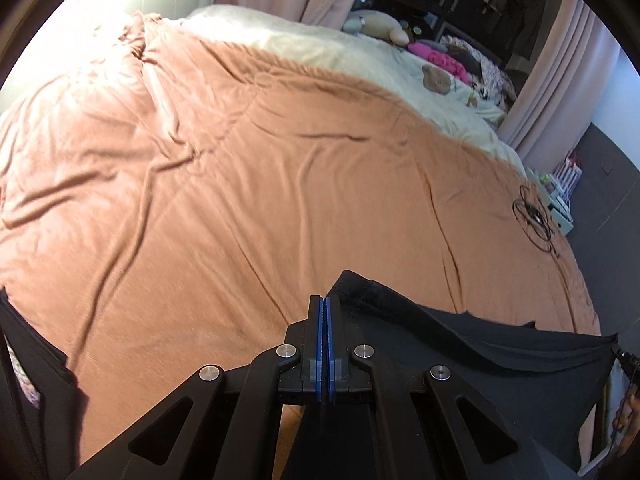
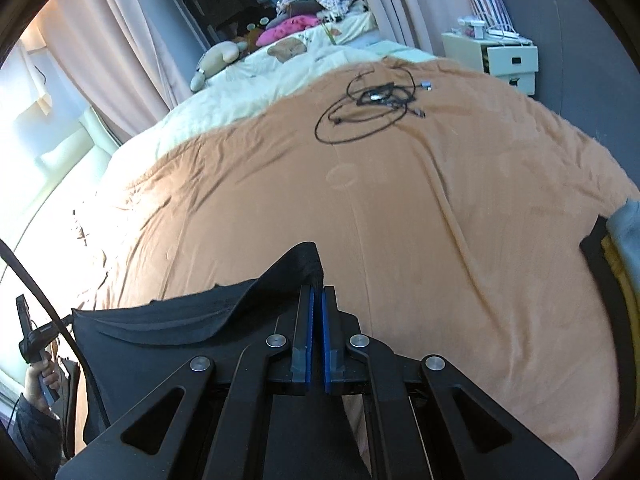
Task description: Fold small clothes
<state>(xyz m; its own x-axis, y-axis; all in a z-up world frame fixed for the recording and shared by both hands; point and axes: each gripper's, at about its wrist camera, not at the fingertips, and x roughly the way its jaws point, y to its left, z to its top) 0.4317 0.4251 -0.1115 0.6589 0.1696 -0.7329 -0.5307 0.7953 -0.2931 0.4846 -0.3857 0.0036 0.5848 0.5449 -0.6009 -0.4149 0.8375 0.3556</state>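
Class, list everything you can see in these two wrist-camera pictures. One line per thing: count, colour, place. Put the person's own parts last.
black garment: one, black, stretched above the near edge of the bed between both grippers.
bedspread: one, orange-brown, covering the bed.
cream blanket: one, cream, far side of the bed.
cable tangle: one, black, on the bedspread's far part.
plush toy: one, beige, at the far end.
pink fabric: one pile, pink, far end.
white drawer unit: one, white, beside the bed.
curtains: pale pink, along the window.
left gripper: shut on the garment's corner.
right gripper: shut on the other corner.
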